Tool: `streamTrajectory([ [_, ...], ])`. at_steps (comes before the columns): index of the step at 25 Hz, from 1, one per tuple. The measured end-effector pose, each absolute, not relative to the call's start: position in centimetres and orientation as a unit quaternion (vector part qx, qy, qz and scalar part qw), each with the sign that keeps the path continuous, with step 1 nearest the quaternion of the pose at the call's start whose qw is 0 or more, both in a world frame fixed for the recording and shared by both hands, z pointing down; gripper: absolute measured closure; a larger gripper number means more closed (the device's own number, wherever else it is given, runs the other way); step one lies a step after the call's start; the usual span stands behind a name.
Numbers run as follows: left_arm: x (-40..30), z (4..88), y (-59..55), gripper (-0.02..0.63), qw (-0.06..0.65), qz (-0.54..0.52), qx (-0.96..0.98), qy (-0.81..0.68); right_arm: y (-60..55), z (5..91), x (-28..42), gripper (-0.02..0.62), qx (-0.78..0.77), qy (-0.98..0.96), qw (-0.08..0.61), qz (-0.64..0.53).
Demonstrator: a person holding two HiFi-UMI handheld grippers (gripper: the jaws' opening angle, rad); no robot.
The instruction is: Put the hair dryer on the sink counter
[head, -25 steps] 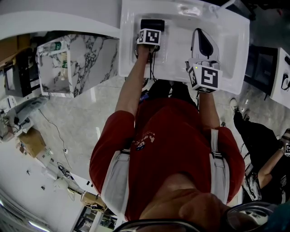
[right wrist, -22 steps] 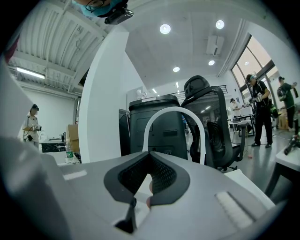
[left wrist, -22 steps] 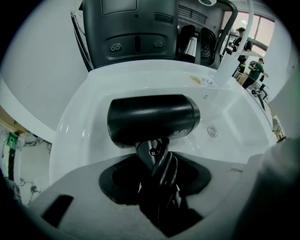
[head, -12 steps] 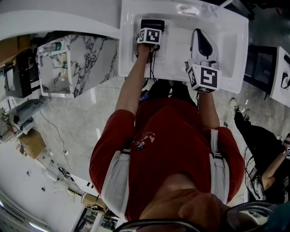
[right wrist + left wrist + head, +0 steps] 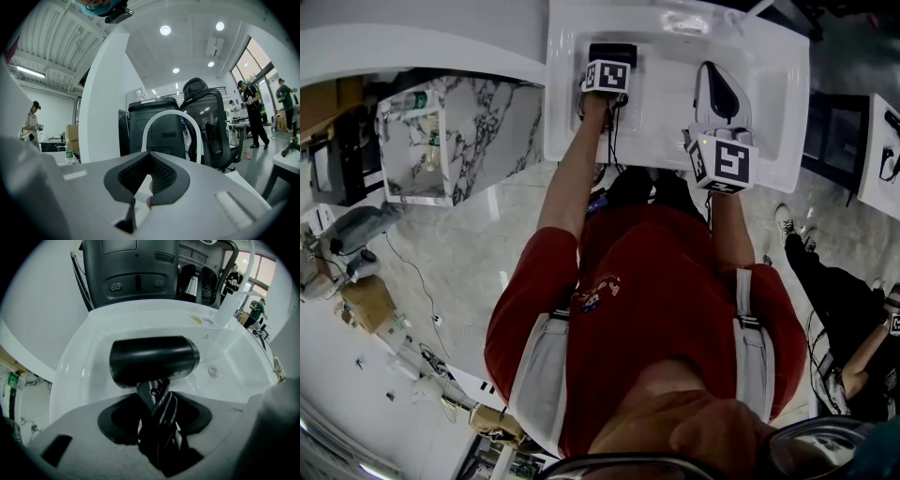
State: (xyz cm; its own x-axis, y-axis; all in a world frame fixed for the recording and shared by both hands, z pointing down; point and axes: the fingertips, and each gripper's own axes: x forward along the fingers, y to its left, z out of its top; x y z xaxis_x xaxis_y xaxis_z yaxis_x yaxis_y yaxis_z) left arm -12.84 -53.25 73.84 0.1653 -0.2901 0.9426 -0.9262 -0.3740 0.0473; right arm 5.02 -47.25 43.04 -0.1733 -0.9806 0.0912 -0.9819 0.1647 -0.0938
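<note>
The hair dryer (image 5: 152,359) hangs over the left part of the white sink (image 5: 773,112), barrel lying crosswise. Its handle points down into the left gripper (image 5: 158,420). Those jaws are partway open around the handle and the cord (image 5: 165,404) wound on it, and they are just starting to widen. From these angles I can't tell whether the barrel already rests on the sink or is just above it.

The right gripper (image 5: 140,199) is off to the side with its jaws drawn together on nothing.

The dryer looks like a rigid, smooth plastic shell, probably moderate in weight and top-heavy at the barrel, so it could swing or roll once let go. The handle seems the best place to take hold, close under the barrel. The wrapped cord adds bite there, but its coils may slip. The worktop's flat rim beside the basin would suit it better than the sloped bowl.
</note>
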Motion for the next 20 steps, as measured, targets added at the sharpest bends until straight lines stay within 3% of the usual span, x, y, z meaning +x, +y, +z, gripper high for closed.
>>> streamTrajectory([
  [20, -12.5, 72.9, -52.0, 0.253, 0.375, 0.433, 0.688, -0.445, -46.0, 42.2, 5.2, 0.594, 0.636, -0.770, 0.012, 0.054],
])
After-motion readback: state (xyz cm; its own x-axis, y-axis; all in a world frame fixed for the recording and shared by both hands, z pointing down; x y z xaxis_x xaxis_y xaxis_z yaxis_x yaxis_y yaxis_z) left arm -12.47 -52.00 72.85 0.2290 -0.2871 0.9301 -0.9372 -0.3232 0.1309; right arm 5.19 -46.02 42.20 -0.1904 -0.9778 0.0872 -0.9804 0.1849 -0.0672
